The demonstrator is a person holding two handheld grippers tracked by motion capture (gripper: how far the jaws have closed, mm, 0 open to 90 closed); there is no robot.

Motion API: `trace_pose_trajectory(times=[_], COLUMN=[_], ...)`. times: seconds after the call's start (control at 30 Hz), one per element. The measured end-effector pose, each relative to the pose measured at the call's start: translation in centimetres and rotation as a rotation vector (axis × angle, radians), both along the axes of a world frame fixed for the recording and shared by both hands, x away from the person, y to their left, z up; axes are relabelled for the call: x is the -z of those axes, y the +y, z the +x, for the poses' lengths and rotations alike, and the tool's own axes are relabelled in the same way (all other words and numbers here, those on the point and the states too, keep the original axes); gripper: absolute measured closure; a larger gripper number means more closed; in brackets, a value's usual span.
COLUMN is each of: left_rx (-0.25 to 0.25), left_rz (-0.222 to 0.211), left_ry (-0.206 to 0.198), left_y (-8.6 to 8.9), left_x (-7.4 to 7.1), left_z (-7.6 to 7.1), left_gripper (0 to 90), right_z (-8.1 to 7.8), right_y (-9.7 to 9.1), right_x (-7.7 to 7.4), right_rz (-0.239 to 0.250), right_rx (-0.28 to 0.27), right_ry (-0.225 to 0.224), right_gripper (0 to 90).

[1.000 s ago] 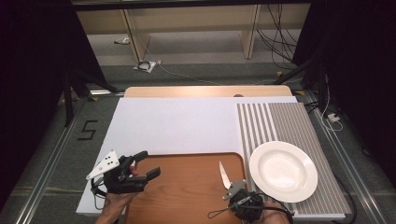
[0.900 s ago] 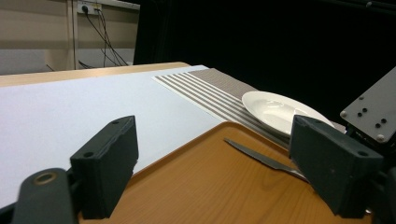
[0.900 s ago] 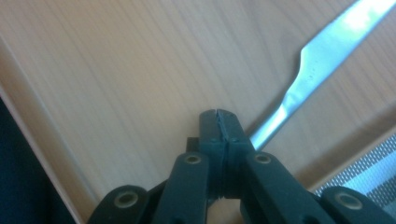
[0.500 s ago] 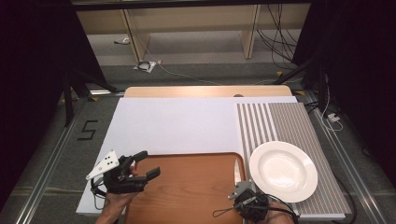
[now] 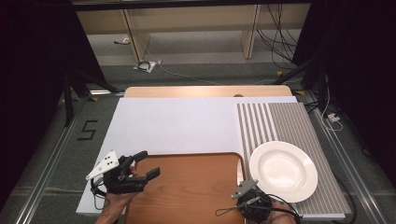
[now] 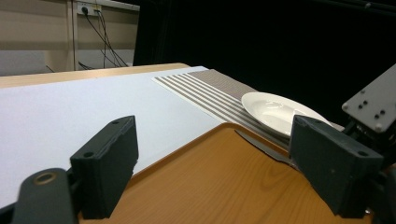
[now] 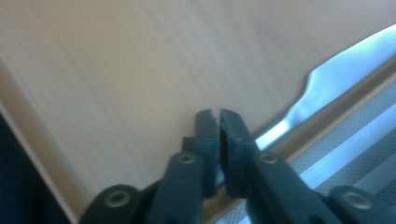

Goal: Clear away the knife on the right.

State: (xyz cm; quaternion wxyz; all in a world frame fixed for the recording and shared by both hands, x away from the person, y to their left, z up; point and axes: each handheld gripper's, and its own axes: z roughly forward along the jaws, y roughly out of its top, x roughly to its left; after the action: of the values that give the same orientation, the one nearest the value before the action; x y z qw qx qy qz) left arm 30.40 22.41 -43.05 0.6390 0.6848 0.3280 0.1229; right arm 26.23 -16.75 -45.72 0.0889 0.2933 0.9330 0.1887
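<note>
Fingertips of the right gripper (image 7: pixel 219 122) are pinched together on the handle of a knife (image 7: pixel 327 79), whose blade runs to the upper right of the right gripper view, along the tray's raised rim. In the high view this gripper (image 5: pixel 252 205) sits at the bottom, at the right edge of the wooden tray (image 5: pixel 187 186), just left of the white plate (image 5: pixel 283 171) on the striped mat (image 5: pixel 289 121). The left gripper (image 5: pixel 140 170) hovers at the tray's left edge with jaws wide apart, holding nothing. Judging from this, the knife is being laid down or lifted; keep the blade low and level, clear of the plate rim, and hold the pinch firm so the handle cannot twist.
</note>
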Motion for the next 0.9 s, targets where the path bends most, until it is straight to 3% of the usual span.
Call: trace_pose_trajectory(times=[0.07, 0.2, 0.37, 0.9], left_rx=[0.001, 0.002, 0.003, 0.019], left_rz=[0.000, 0.003, 0.006, 0.011], left_ry=[0.001, -0.001, 0.001, 0.011], left_y=[0.0, -0.1, -0.1, -0.2], left_x=[0.0, 0.0, 0.0, 0.1], left_z=[0.0, 0.0, 0.0, 0.1], left_gripper=[15.9, 15.9, 15.9, 15.9], right_z=[0.2, 0.4, 0.6, 0.3], right_y=[-0.3, -1.2, -2.5, -3.9], right_x=[-0.4, -1.2, -1.9, -3.1], right_rz=[0.051, 0.205, 0.342, 0.598], right_rx=[0.021, 0.069, 0.121, 0.184], right_ry=[-0.028, -0.083, -0.153, -0.304], right_gripper=[73.8, 70.0, 61.8, 41.5])
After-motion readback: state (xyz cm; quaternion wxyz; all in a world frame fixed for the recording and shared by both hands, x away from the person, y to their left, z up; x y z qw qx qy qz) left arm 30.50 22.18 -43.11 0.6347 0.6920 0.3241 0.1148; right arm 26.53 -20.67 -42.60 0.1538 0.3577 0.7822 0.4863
